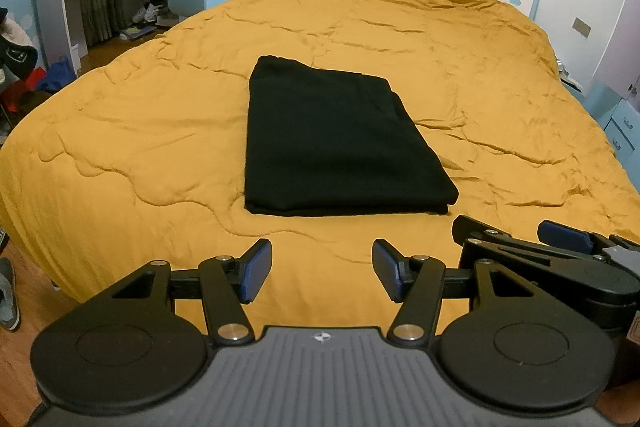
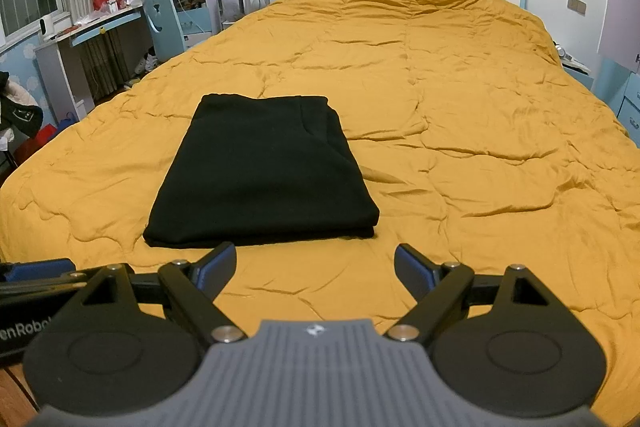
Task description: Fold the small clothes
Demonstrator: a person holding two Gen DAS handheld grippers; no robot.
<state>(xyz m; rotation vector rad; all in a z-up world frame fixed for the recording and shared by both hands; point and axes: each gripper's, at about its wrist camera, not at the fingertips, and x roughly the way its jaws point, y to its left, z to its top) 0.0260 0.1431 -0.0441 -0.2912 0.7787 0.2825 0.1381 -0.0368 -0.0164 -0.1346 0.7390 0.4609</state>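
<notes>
Both grippers hang side by side over the near edge of a bed, each tilted downward toward a folded black garment (image 1: 340, 143). The left gripper (image 1: 322, 273) has its two blue-padded fingers spread apart with only the yellow quilt (image 1: 140, 147) showing between them; nothing is clamped. The right gripper (image 2: 315, 271) stands the same way, its fingers wide apart and empty, with bare quilt in the gap.

The garment lies flat on the quilt as a neat stacked rectangle, just beyond both sets of fingertips and touching neither. Seen from the left wrist it sits straight ahead of the open fingers; from the right wrist it sits ahead and toward the left finger (image 2: 216, 269), whose tip nearly overlaps its near edge in the picture.

In the left wrist view the right gripper shows just right of the garment's near corner, cut off by the frame so only part of its linkage and one blue pad are visible. The hands holding the grippers are out of sight. The garment is so dark that its layers and seams barely show; what kind of clothing it is cannot be told.
</notes>
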